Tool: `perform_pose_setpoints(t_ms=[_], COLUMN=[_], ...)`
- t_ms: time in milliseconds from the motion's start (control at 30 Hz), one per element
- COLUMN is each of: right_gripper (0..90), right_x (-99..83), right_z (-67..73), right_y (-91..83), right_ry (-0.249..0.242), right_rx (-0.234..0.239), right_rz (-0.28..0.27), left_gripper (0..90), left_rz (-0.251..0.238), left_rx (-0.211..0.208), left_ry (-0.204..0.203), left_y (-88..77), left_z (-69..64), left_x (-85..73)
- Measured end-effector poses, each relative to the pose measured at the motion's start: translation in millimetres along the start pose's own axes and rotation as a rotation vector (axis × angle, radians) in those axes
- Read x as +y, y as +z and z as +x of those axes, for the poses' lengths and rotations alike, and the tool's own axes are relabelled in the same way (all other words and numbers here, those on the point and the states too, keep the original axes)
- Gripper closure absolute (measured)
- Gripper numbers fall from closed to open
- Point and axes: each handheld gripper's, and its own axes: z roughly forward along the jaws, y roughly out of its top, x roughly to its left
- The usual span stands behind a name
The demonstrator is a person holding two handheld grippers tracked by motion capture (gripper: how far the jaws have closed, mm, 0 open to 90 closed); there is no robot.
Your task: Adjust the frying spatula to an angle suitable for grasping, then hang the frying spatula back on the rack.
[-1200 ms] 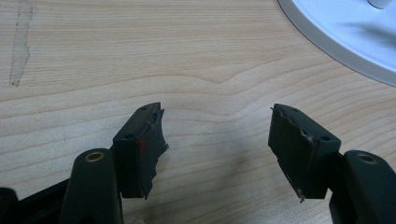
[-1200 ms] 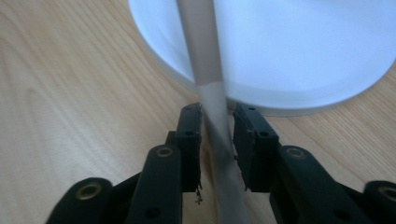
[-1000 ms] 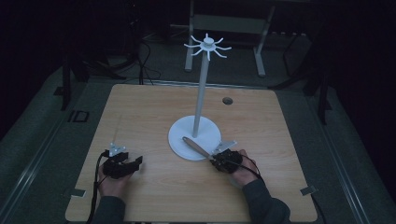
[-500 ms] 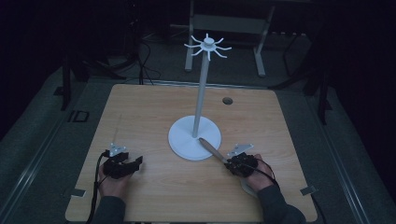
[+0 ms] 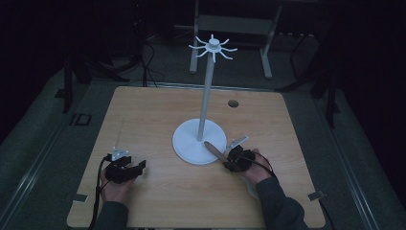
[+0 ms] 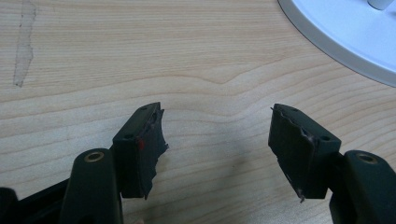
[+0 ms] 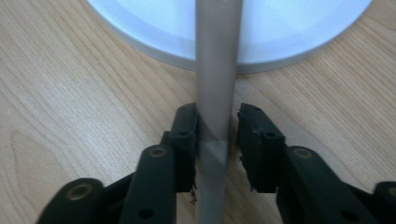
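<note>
A white stand has a round base (image 5: 189, 143), a tall pole (image 5: 207, 96) and a ring of hooks (image 5: 213, 48) at its top. My right gripper (image 5: 225, 157) lies on the table just right of the base. A thin grey bar (image 5: 213, 149) runs between its jaws, its far end over the base's rim. In the right gripper view the bar (image 7: 215, 93) lies against the left pad, with a narrow gap to the right pad. These jaws have just been opening. My left gripper (image 5: 140, 166) rests at the front left, open over bare wood (image 6: 217, 140).
The wooden table (image 5: 143, 115) has a small round hole (image 5: 233, 103) near its far edge. A pale scuff (image 6: 23, 46) marks the wood ahead of the left gripper. The white base (image 6: 345, 32) lies to its right. A metal frame (image 5: 230, 24) stands behind the table.
The right hand swung right and toward me with the bar, then came back left toward the base. The left hand has kept still.
</note>
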Motion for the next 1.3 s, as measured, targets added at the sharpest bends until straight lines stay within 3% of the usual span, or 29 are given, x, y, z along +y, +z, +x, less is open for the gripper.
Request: perform_pose_setpoints(t_ms=[167,633,1100,1300], right_gripper=[74.3,74.5,74.6,74.7], right_x=[1.8,-1.9,-9.9,-9.6], right_z=[1.7,9.1,3.9,1.5], right_y=[0.0,-3.1,-34.4,-51.5], right_ry=[-0.011,-0.043,-0.002,0.011], right_rx=[0.012,-0.027,-0.048,-0.060], right_rz=[0.011,-0.023,-0.163,-0.249], left_gripper=[35.7,35.7,35.7,35.6], left_rz=[0.002,-0.001,0.007,0.003], left_rx=[-0.001,-0.004,-0.003,-0.003], left_ry=[0.002,0.007,0.009,0.009], left_y=[0.0,0.9,2.1,1.4], left_z=[-1.2,-2.4,-3.1,-3.3], left_x=[0.1,0.8,0.9,0.9])
